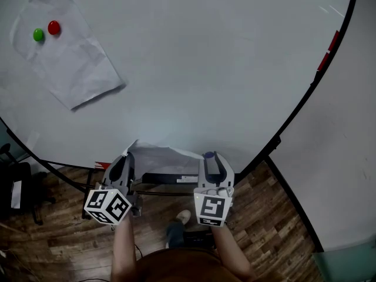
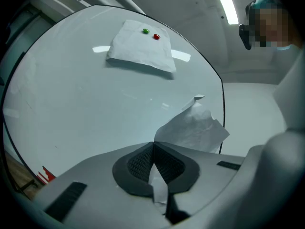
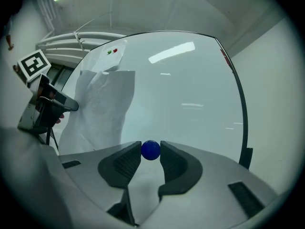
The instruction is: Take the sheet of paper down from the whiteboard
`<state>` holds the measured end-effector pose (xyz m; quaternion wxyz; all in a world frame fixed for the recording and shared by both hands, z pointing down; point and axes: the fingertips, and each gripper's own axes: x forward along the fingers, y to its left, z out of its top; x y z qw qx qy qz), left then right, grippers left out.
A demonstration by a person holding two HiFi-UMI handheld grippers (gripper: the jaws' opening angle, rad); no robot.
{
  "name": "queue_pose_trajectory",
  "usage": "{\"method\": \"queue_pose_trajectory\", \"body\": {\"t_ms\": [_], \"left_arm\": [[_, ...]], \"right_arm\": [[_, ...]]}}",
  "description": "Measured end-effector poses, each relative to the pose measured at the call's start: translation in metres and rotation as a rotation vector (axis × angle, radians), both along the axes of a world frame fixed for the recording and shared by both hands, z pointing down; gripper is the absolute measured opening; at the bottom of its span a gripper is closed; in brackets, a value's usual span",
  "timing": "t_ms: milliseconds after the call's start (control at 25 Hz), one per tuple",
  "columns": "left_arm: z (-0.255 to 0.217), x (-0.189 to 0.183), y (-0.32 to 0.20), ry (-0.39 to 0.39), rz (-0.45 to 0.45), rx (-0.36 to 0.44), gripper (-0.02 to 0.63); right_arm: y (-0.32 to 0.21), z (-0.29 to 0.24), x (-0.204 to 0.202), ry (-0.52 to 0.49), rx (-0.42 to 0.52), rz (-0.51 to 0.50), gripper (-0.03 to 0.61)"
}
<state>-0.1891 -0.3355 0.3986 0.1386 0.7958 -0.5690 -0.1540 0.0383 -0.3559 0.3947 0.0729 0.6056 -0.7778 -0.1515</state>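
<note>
Sheet [image 1: 167, 157] off the whiteboard [image 1: 205, 69], pinched in your L gripper [image 1: 126, 158].
L jaws are clamped tight on the sheet's edge at bottom centre of head view so it can't drop. Your R gripper [image 1: 210, 156] grips a blue magnet [image 3: 151, 150], prob. the pin that held it up. Sheet's long axis looks left-right btwn grippers, crumpled free corner pointing up-frame. 2nd sheet [image 1: 64, 57] is pinned upper left.

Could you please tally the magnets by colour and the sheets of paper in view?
Green magnet: 1
Red magnet: 1
Blue magnet: 1
Sheets of paper: 2, the pinned sheet and the loose sheet
Total: 5
</note>
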Motion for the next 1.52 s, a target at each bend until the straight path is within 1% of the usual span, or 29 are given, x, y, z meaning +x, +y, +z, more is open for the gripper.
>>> {"method": "queue_pose_trajectory", "body": {"t_ms": [240,1520], "left_arm": [[0.002,-0.012,0.004,-0.004,-0.036,-0.009,0.025],[0.001,-0.015,0.007,-0.005,-0.033,-0.008,0.025]], "right_arm": [[0.002,0.003,0.001,-0.006,-0.008,-0.003,0.137],[0.003,0.004,-0.007,-0.004,-0.011,-0.025,0.137]]}}
